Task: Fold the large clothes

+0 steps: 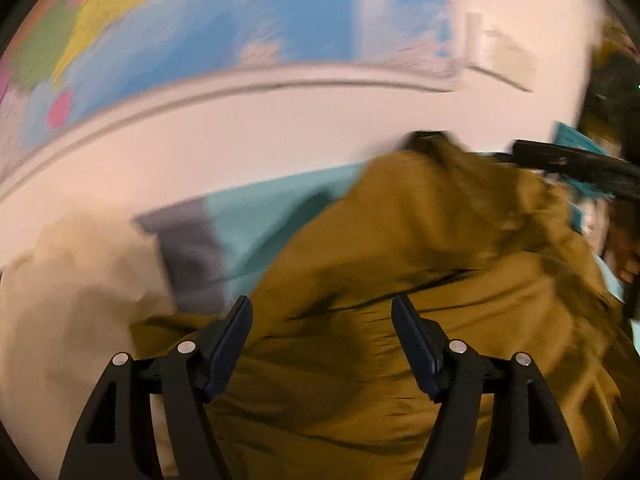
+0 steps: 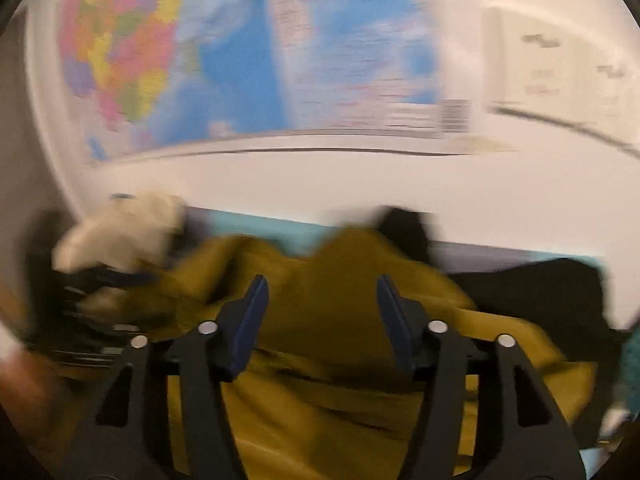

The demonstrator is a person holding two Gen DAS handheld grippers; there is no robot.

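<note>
Both grippers hang spread wide over a crumpled mustard garment, with nothing between their fingers.

The left gripper [image 1: 322,312] has black plastic arms with silver rivets and dark blue flat pads; the mustard garment [image 1: 400,280] fills the space under and ahead of it, a matte woven cloth heaped in soft ridges with dark creases. To its left lies a cream garment [image 1: 68,300], puffy and smooth; beyond that shows a strip of turquoise surface [image 1: 256,216]. The right gripper [image 2: 322,292], built the same, sits above the same mustard garment [image 2: 340,360], which peaks just ahead of its tips. A black cloth [image 2: 560,292] lies to its right. A pale wall [image 2: 320,180] with a coloured map [image 2: 240,60] closes the far side. Both views are motion-blurred.
</note>
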